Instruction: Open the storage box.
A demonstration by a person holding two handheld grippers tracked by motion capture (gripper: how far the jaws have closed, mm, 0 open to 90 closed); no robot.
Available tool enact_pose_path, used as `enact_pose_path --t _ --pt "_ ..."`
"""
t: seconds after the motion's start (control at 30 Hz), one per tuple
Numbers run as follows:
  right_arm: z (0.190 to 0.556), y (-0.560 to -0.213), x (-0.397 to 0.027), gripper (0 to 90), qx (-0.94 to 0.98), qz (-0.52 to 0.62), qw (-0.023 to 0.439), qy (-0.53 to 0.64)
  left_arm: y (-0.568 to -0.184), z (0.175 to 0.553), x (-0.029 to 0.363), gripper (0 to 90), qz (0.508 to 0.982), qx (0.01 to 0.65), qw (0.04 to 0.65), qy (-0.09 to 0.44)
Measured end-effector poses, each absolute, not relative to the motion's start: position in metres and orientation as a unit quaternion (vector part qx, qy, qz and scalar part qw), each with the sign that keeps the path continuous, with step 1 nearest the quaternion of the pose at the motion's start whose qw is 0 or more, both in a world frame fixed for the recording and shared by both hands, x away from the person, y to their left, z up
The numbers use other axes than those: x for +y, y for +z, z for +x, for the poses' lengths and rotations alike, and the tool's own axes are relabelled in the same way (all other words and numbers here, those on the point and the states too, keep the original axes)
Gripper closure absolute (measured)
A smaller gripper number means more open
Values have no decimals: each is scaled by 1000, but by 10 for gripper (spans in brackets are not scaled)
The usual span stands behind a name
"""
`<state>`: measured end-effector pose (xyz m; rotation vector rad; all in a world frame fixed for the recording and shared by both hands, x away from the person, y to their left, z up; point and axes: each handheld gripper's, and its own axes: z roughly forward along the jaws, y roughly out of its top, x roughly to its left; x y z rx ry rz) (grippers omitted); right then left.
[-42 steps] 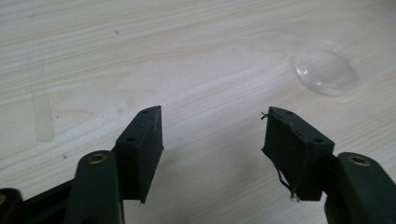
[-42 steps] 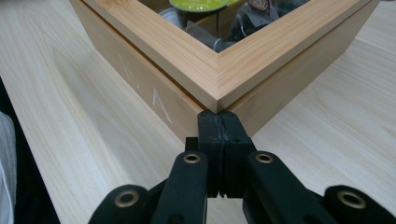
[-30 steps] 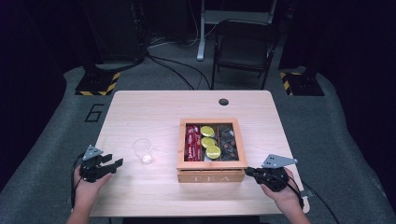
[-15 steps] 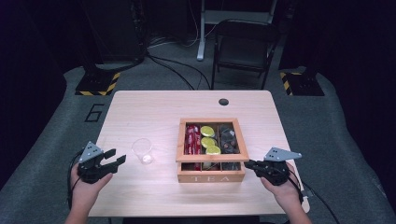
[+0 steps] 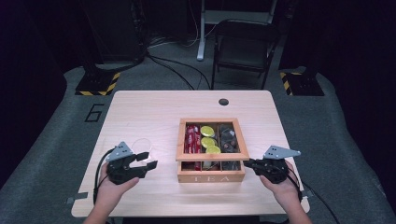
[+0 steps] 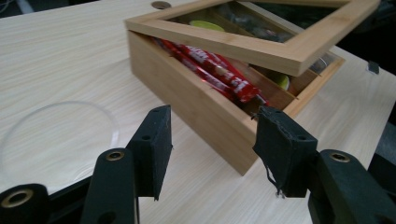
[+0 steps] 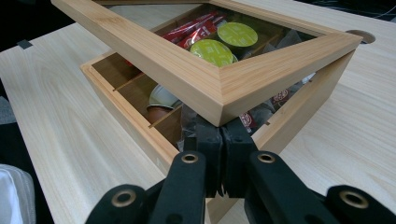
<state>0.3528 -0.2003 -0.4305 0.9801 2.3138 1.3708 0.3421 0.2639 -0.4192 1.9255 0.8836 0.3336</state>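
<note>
A wooden tea box point(image 5: 211, 177) stands mid-table, its glass-windowed lid point(image 5: 212, 157) raised at the front. My right gripper point(image 5: 246, 163) is shut, and its tips point(image 7: 219, 133) sit under the lid's point(image 7: 187, 70) front right corner, which rests on them. Inside lie red sachets point(image 5: 192, 137), green-topped capsules point(image 7: 212, 49) and dark packets point(image 5: 228, 137). My left gripper point(image 5: 147, 160) is open, left of the box beside a clear cup point(image 5: 140, 145). Its jaws have just been opening a little, with nothing between them point(image 6: 210, 135); they point at the box's near corner point(image 6: 205, 121).
The clear cup point(image 6: 56, 135) stands just left of my left gripper's jaws. A round cable hole point(image 5: 223, 101) is at the table's far edge. A folding chair point(image 5: 243, 51) and cables lie beyond the table. Bare tabletop point(image 5: 140, 112) stretches left of the box.
My left gripper has moved right and upward, past the cup toward the box. The lid's front edge stands higher than one second ago. The right gripper has barely shifted.
</note>
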Motion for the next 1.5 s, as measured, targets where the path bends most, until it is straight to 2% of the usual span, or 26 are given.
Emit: enact_pose_path --t 0.37,0.67,0.77,0.87,1.13,1.3,1.5 --pt "354 -432 -200 877 800 335 137 478 -424 347 213 436 819 321 453 147" --pt "355 -433 -200 875 800 335 133 480 -419 353 190 437 824 299 451 167" --pt "356 -431 -201 867 797 336 131 484 -415 352 186 435 824 292 447 188" --pt "357 -427 -201 811 787 345 131 494 -411 354 187 438 820 293 455 188" --pt "364 -409 -195 534 783 354 185 477 -393 363 189 443 811 299 470 179" --pt "375 -398 -186 475 776 359 212 473 -379 372 190 446 798 310 487 176" --pt "387 -383 -185 478 765 360 223 485 -366 381 188 453 796 308 486 188"
